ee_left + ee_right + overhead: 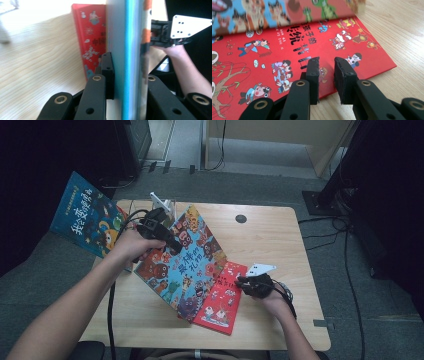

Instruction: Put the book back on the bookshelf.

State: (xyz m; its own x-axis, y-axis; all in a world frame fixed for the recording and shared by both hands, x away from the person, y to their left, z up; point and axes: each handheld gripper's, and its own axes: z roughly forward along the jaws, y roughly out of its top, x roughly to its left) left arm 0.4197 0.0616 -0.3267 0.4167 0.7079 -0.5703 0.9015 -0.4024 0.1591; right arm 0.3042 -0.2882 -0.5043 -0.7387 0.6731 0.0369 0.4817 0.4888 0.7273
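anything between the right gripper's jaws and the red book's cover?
Nothing: in the right gripper view the right gripper hangs open just above the red book, with bare cover showing through the gap.

A dark blue picture book (87, 215) with yellow lettering hangs off the table's far left corner, tilted up at an angle. Near it, at the back edge of the wooden table (270, 235), stands a clear stand with a white piece (162, 202) on top (hard to make out more). A round dark grommet (241, 218) sits in the tabletop. Cables (345, 250) trail over the grey carpet to the right.
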